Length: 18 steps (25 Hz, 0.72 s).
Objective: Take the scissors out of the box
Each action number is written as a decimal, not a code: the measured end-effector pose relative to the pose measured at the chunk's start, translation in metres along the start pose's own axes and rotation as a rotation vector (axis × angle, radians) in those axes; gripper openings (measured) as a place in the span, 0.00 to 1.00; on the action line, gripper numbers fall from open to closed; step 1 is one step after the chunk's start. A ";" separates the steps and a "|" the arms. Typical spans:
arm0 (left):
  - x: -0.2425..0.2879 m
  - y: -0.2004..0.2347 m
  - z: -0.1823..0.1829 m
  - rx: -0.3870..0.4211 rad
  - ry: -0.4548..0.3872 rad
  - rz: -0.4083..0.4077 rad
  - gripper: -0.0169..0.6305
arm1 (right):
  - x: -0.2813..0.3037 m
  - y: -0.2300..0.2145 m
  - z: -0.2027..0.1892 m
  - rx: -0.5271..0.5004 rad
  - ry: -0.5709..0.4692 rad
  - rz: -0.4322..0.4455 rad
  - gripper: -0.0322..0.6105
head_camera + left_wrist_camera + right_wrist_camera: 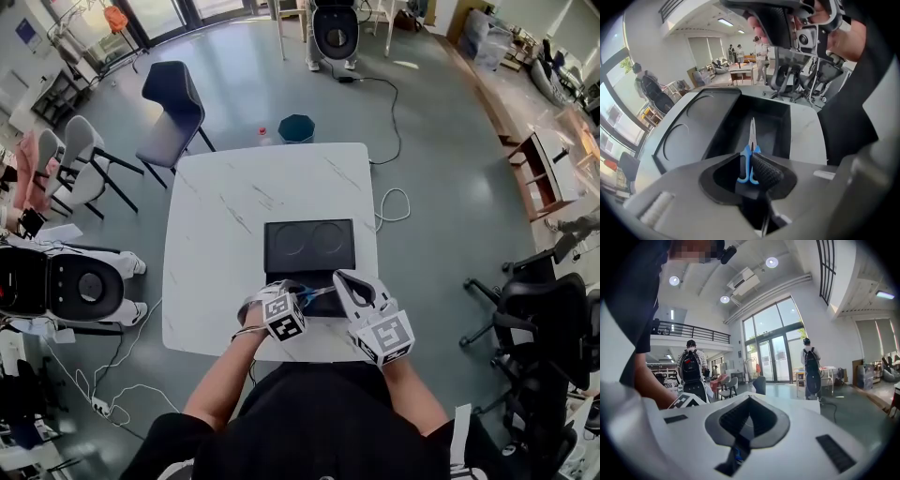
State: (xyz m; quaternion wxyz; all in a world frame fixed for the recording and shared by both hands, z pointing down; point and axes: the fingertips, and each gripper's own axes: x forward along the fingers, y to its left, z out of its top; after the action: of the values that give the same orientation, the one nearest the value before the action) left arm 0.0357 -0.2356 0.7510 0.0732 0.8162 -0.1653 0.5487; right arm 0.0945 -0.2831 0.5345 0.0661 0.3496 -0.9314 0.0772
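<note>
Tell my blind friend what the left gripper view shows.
The left gripper holds blue-handled scissors, jaws shut on the handles, blades pointing away over an open black box. The box sits on a white table, its lid lying open at the left.

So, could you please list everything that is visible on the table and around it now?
table: one, white marbled, middle of the floor
box: one, black, open, on the table's near half
scissors: one pair, blue handles, in the left claw, tips toward the box
chair: one, dark blue, beyond the table's far left corner
stool: one, teal, on the floor beyond the table
cable: one, white, on the floor by the table's right edge
left claw: one, shut on the scissors
right claw: one, white, shut, empty
</note>
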 end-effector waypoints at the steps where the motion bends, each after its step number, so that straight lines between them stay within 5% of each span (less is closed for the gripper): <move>1: 0.004 0.000 -0.002 0.015 0.015 -0.004 0.14 | 0.000 -0.001 0.001 0.001 0.000 -0.001 0.06; 13: 0.036 -0.006 -0.022 0.139 0.172 -0.041 0.18 | -0.004 -0.011 -0.003 0.010 0.002 -0.013 0.06; 18: 0.040 -0.006 -0.023 0.124 0.184 -0.074 0.18 | -0.006 -0.014 -0.003 0.009 0.010 -0.012 0.06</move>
State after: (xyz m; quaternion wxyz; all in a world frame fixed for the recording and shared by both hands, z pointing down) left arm 0.0315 -0.2303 0.7972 0.0576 0.7709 -0.0931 0.6275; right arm 0.1080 -0.2890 0.5375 0.0698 0.3551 -0.9285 0.0827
